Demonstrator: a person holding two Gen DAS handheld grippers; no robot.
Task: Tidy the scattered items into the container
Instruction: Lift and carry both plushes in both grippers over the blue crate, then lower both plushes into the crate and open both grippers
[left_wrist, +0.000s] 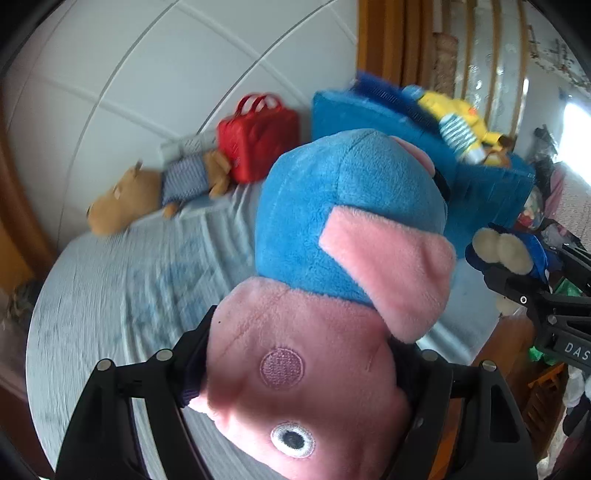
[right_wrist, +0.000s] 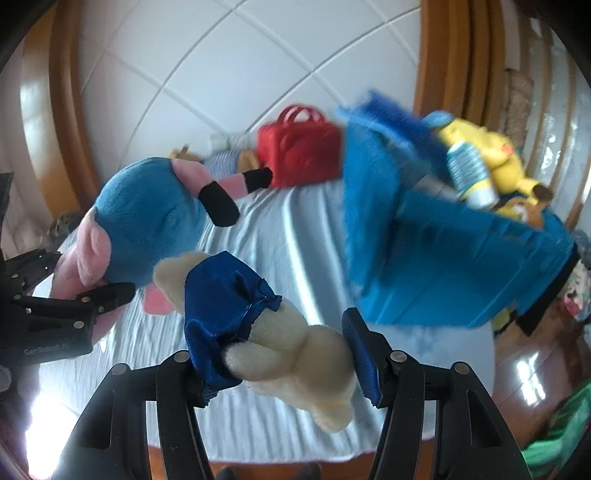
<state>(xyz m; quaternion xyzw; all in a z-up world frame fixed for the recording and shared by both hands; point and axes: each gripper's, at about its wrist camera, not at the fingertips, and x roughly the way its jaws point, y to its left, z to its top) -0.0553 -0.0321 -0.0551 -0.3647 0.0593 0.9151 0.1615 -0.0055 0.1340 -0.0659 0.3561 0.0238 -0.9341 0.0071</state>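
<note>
Right, both hands are loaded and off the bed. The left gripper is clamped on a big pink plush pig in a blue fleece dress, pinched at the head so the body hangs forward. The right gripper has its jaws closed on a small cream plush bear in a blue satin outfit. The container — a blue fabric storage box — stands on the grey striped bedspread at about two o'clock from the right camera, already piled with a yellow plush toy.

I'd bring each toy right over the open top before letting go, one at a time; the pig is bulky and could roll off that heap.

Over at ten o'clock from the left camera a tan plush bear in a striped top lies beside a red handbag, not yet collected.
</note>
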